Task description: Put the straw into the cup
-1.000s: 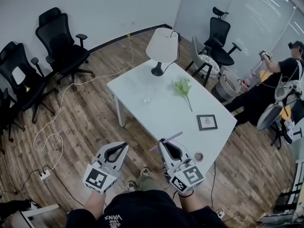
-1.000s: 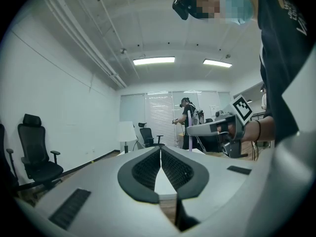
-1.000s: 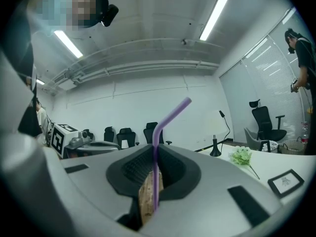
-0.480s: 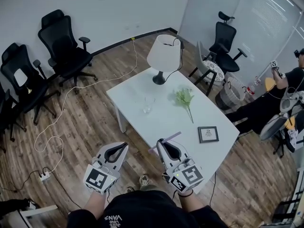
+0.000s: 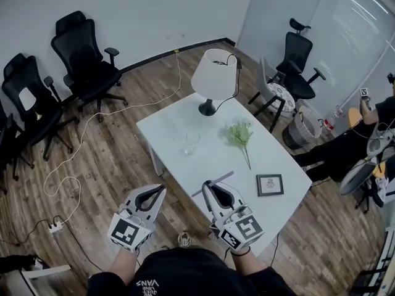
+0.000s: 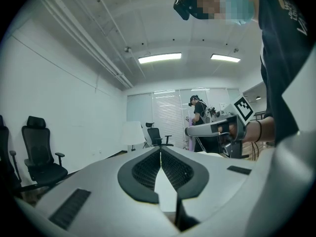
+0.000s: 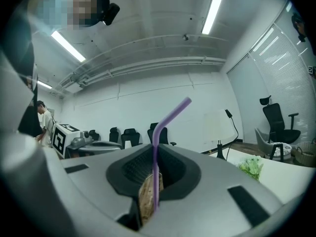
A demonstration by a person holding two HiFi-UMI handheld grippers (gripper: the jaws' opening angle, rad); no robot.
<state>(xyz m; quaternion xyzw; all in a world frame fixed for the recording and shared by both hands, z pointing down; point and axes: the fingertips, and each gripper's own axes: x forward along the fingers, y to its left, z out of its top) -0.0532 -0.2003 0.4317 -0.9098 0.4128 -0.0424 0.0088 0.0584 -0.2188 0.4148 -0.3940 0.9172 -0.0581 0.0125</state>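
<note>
Now our right hand-held gripper pinches the straw, our left hand-held gripper closed on nothing. The cup stands on the desk, well apart, and the bendy straw could wobble past its rim.

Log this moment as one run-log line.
right gripper: shut on straw | left gripper: shut, empty | cup: on table, apart from both grippers | step: straw not yet in cup

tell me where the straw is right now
The straw is clamped in the right tongs, upright between the jaws in the right gripper view; in the head view it crosses the white table's near edge, short of the glass cup.
</note>
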